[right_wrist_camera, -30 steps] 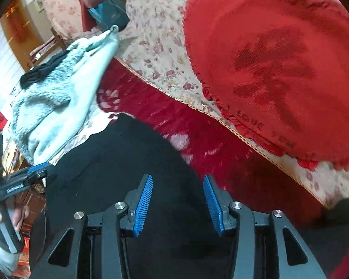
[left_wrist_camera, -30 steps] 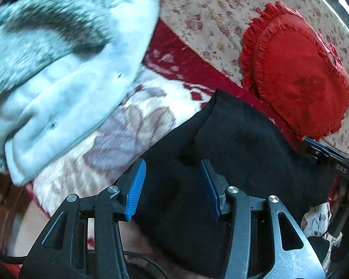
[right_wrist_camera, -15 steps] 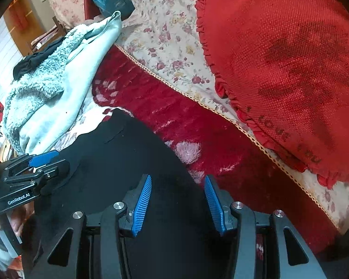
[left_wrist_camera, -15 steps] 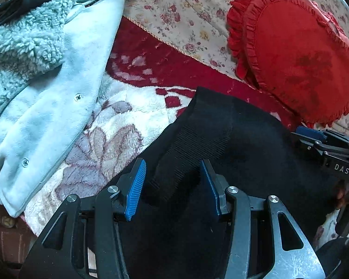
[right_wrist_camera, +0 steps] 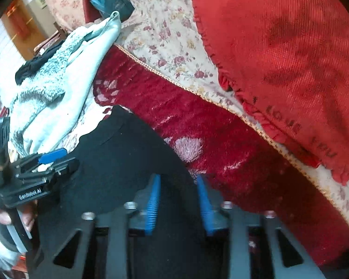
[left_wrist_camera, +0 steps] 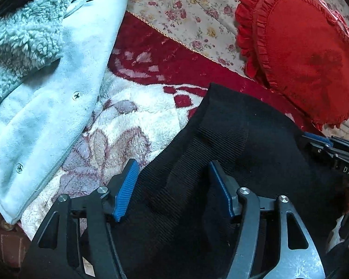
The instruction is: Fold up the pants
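Note:
Black pants (left_wrist_camera: 232, 144) lie on a red and white plush blanket (left_wrist_camera: 137, 114); their ribbed waistband runs between the blue pads of my left gripper (left_wrist_camera: 172, 176). The left gripper is open and straddles the waistband. In the right wrist view the pants (right_wrist_camera: 118, 153) spread to the left, and my right gripper (right_wrist_camera: 178, 186) is open low over their right edge, blurred by motion. The left gripper also shows in the right wrist view (right_wrist_camera: 46, 162), and the right gripper shows at the right edge of the left wrist view (left_wrist_camera: 325, 146).
A pale blue fleece jacket (left_wrist_camera: 48, 74) lies left of the pants. A red heart-shaped ruffled cushion (left_wrist_camera: 302, 53) leans on the floral sofa back (left_wrist_camera: 186, 7), close to the right gripper (right_wrist_camera: 290, 46). A person's hand (right_wrist_camera: 4, 218) holds the left gripper.
Both grippers have moved down and forward onto the pants. The left one now straddles the ribbed waistband. The right one has narrowed its opening and come closer to the cushion.

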### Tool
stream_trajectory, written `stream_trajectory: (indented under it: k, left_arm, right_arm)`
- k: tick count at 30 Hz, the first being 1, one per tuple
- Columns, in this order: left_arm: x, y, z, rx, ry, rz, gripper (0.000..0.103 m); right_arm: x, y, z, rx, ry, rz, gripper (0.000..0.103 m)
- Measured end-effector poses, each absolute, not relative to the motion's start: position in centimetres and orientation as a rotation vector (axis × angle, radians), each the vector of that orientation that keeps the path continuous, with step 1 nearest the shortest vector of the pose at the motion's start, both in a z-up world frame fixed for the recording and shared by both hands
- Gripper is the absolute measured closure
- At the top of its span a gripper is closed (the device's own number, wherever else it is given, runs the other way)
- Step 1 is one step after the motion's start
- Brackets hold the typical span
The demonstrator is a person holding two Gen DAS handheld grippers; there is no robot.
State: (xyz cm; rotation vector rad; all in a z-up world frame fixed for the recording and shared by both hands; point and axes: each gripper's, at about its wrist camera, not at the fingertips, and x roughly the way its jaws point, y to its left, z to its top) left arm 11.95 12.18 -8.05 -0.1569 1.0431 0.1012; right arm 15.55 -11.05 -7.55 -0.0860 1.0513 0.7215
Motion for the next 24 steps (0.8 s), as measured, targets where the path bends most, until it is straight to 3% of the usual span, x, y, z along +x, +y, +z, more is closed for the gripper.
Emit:
stream_trajectory:
  k: [4,17,24]
  left_arm:
    - [11.9,12.1,-7.9,-0.144,1.041,0.108,0.041]
    - [7.0,15.6,-4.4,-0.228,0.964,0.144,0.041]
    - [2.4,20.1,-1.5,-0.293,0.882,0.223,0.041]
  right_arm:
    - [13.9,-10.6,-6.4,-0.132,1.004,0.722,0.095]
    - [4.3,-10.1,1.2,-0.055,0.846,0.822,0.097]
    - [-3.6,-6.6,-1.0,0.004,0.908,0.902,0.097]
